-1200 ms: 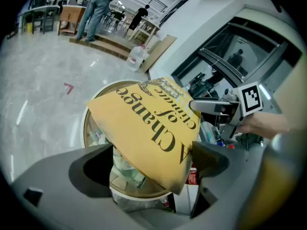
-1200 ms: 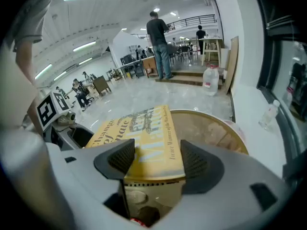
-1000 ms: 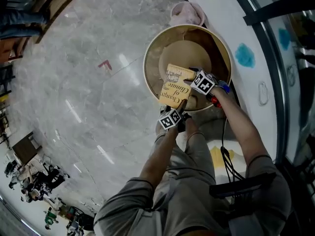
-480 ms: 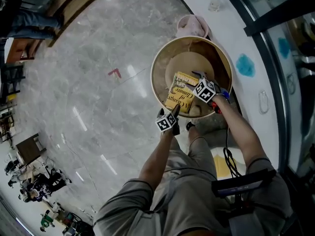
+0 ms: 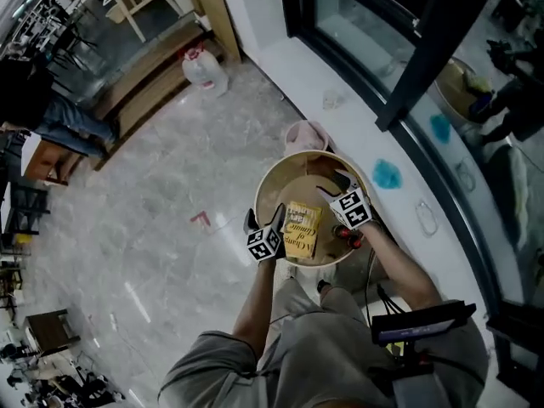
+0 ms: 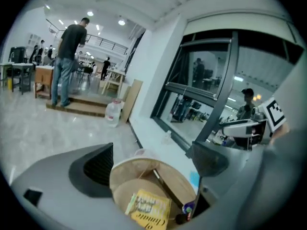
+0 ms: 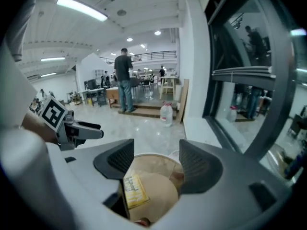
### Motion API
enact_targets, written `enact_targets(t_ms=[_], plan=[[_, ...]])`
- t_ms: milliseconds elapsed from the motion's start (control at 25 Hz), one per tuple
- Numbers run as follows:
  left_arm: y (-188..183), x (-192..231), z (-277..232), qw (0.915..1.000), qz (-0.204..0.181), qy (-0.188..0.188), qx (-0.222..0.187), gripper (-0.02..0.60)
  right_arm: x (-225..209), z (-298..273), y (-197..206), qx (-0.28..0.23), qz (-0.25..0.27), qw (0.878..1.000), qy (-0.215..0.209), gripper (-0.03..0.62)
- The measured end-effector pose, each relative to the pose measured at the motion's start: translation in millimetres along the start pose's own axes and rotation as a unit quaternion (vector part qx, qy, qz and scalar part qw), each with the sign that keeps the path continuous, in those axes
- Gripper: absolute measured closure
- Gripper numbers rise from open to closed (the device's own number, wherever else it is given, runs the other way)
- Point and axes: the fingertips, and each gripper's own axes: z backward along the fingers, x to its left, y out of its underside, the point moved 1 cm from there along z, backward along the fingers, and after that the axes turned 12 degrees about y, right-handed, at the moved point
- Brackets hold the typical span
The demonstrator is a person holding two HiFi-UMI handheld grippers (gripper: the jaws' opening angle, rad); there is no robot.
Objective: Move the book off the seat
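Left tongs (image 5: pixel 265 218), right tongs (image 5: pixel 333 186) hover above book (image 5: pixel 303 228).

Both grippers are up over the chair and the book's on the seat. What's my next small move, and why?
Probably lower the right hand-held gripper to an edge of the book. The book lies flat on the round seat, untouched. That gripper and the left hand-held gripper both hang open and empty above it, so no lift can start yet.
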Motion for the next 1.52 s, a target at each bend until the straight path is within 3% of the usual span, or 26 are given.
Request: enact_targets(t_ms=[120, 280, 400, 520, 680, 840, 1040, 1200, 1240, 1280, 1320, 1360, 1400, 1520], plan=[[-80.2, -44.1, -9.5, 0.9962, -0.064, 0.05, -0.032, 0.075, -34.3, 53.4, -45.5, -0.026, -0.025, 0.998, 0.047, 0.299], [-185.3, -106.9, -9.1, 0.9835, -0.134, 0.1, -0.069, 0.075, -72.7, 131.5, -113.9, -0.087, -0.051, 0.989, 0.11, 0.301], [-259.5, -163.1, 5.8, 0.9694, -0.166, 0.142, -0.113, 0.075, -102.2, 193.1, -160.3, -0.14, -0.068, 0.975, 0.161, 0.301], [-304.7, -210.7, 34.1, 0.9515, -0.197, 0.18, -0.153, 0.075, -118.9, 249.7, -182.5, -0.185, -0.09, 0.956, 0.207, 0.301], [-321.4, -239.1, 50.4, 0.9381, -0.221, 0.211, -0.163, 0.075, -123.7, 277.5, -187.6, -0.213, -0.11, 0.942, 0.236, 0.301], [-317.3, -246.4, 50.3, 0.937, -0.228, 0.213, -0.157, 0.077, -116.3, 275.8, -192.8, -0.221, -0.109, 0.939, 0.239, 0.301], [-310.6, -257.8, 56.6, 0.9337, -0.23, 0.228, -0.153, 0.077, -99.8, 282.2, -204.4, -0.245, -0.145, 0.931, 0.228, 0.31], [-299.3, -262.6, 62.5, 0.934, -0.241, 0.231, -0.127, 0.088, -81.6, 279.0, -210.6, -0.248, -0.145, 0.931, 0.227, 0.328], [-297.3, -262.5, 65.7, 0.9339, -0.244, 0.23, -0.124, 0.119, -76.3, 278.4, -211.7, -0.249, -0.141, 0.931, 0.228, 0.356], [-295.4, -262.4, 69.6, 0.9336, -0.247, 0.23, -0.12, 0.209, -71.2, 278.0, -212.2, -0.249, -0.137, 0.931, 0.23, 0.426], [-293.2, -263.3, 73.9, 0.932, -0.249, 0.236, -0.117, 0.328, -66.0, 278.0, -212.6, -0.25, -0.134, 0.931, 0.23, 0.497], [-290.8, -265.8, 78.3, 0.9288, -0.251, 0.247, -0.114, 0.52, -60.5, 278.2, -213.4, -0.251, -0.132, 0.932, 0.227, 0.545], [-289.0, -269.1, 82.6, 0.9251, -0.253, 0.259, -0.113, 0.572, -54.7, 278.5, -214.9, -0.252, -0.128, 0.933, 0.223, 0.574], [-289.6, -274.0, 92.1, 0.9212, -0.249, 0.272, -0.124, 0.572, -41.1, 278.6, -218.8, -0.252, -0.109, 0.936, 0.222, 0.579]])
